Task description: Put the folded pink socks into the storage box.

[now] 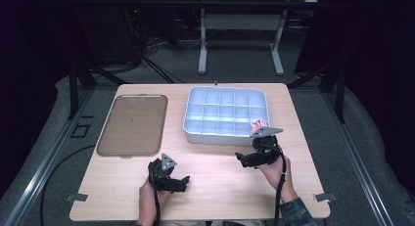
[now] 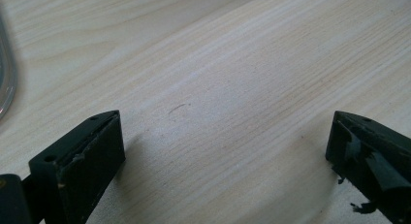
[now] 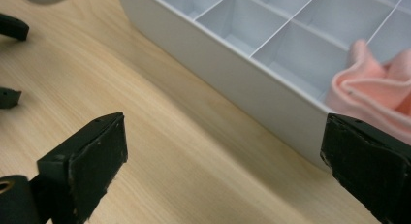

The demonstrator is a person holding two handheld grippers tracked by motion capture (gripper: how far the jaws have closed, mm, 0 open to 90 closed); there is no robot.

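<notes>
A white tray with many compartments (image 1: 226, 113) stands at the back right of the wooden table. A pink cloth (image 1: 258, 124) lies bunched in its front right compartment, and the right gripper view shows that pink cloth (image 3: 373, 93) just behind the tray's front wall (image 3: 252, 83). My right gripper (image 1: 240, 160) sits low in front of that corner, open, with bare wood between its jaws (image 3: 218, 136). My left gripper (image 1: 183, 181) rests near the front middle of the table, open over bare wood (image 2: 225, 136). Its two tips (image 3: 9, 27) reach into the right gripper view at the left edge.
A flat brown tray (image 1: 133, 124) lies at the back left; its rounded rim (image 2: 5, 83) edges the left gripper view. Bare tabletop (image 1: 215, 187) spreads between the grippers and the front edge. A desk's white legs (image 1: 202, 45) stand on the floor beyond.
</notes>
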